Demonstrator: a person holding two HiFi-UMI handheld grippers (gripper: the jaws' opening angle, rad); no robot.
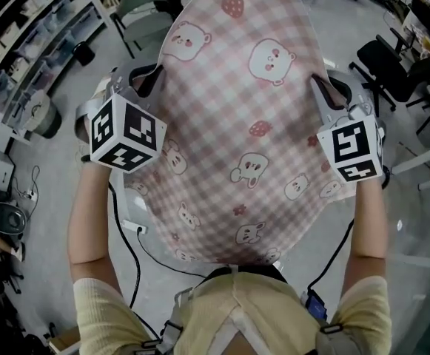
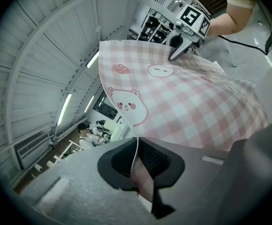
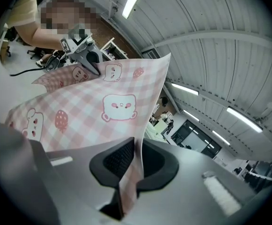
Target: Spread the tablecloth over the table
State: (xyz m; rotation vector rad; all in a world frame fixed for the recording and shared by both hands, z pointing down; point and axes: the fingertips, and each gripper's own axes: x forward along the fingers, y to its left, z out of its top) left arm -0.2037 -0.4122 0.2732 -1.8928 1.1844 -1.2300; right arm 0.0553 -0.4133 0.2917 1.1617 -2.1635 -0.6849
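The tablecloth (image 1: 237,117), pink-and-white checks with bears and strawberries, hangs stretched in the air in front of me. My left gripper (image 1: 145,81) is shut on its left edge, and my right gripper (image 1: 324,89) is shut on its right edge. In the left gripper view the cloth (image 2: 187,107) runs from between the jaws (image 2: 138,165) across to the right gripper (image 2: 181,48). In the right gripper view the cloth's edge (image 3: 103,102) sits pinched between the jaws (image 3: 133,165), and the left gripper (image 3: 88,56) holds the far side. No table shows under the cloth.
Grey floor lies below. Shelving (image 1: 29,43) stands at the left, a grey chair (image 1: 144,13) beyond the cloth, black office chairs (image 1: 388,65) at the right. A white frame (image 1: 429,176) is at the right edge. Black cables (image 1: 129,242) trail on the floor by my legs.
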